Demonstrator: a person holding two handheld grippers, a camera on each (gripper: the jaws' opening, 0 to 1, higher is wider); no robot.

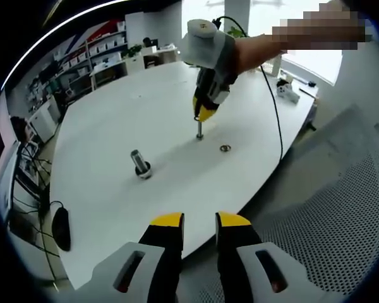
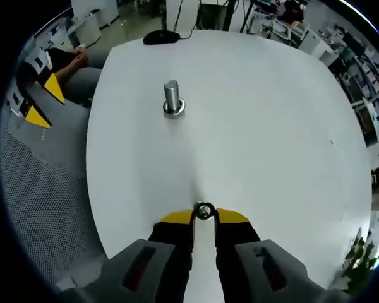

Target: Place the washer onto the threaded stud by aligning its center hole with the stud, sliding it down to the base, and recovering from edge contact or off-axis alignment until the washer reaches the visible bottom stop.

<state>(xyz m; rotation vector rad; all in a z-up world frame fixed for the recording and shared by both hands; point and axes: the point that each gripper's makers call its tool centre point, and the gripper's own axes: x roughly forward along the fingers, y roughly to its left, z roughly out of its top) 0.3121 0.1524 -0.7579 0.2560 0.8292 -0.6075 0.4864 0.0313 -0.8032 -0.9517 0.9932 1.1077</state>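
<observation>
Open-plan office or lab. Large white table (image 1: 114, 126) with rounded corners; shelving with storage boxes (image 1: 104, 53) along far wall; mesh-backed office chair (image 1: 341, 214) at table's edge; computer mouse (image 2: 161, 36) near far edge; bright window (image 1: 316, 60).

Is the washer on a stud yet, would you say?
Off: the washer lies flat on the table beside the thin stud below the right gripper.
</observation>
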